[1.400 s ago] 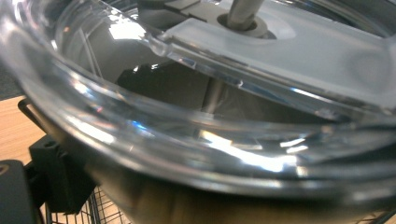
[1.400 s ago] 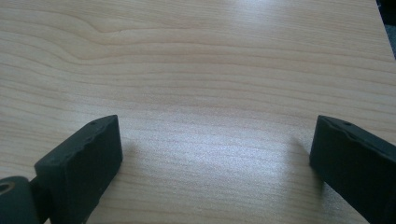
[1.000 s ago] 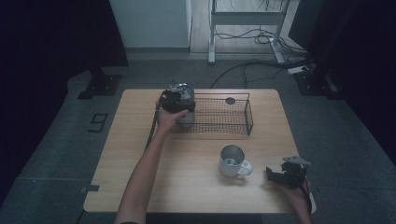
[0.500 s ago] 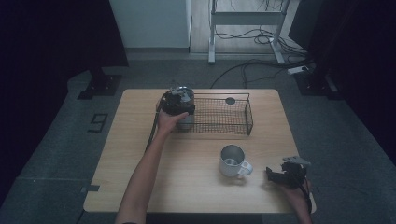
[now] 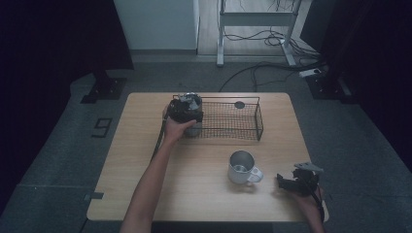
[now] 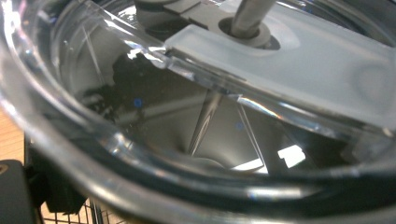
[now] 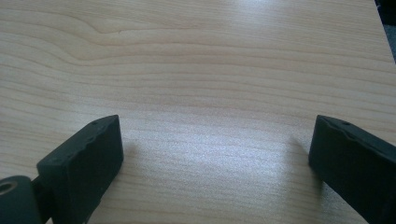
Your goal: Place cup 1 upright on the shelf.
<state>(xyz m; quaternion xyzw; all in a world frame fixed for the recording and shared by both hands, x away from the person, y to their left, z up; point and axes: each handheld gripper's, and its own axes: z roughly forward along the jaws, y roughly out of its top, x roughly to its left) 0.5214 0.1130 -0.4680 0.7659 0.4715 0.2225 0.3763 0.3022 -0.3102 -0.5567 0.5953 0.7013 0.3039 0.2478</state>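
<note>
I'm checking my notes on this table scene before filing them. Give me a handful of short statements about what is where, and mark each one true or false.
1. The left claw holds a clear lidded cup at the left end of the wire basket. True.
2. The metal mug stands inside the basket. False: it stands on the wooden table, in front of the basket.
3. The right claw is shut on the mug's handle. False: its jaws stand wide apart over bare table, right of the mug.
4. A small dark round thing lies in the basket near its far rim. True.
</note>
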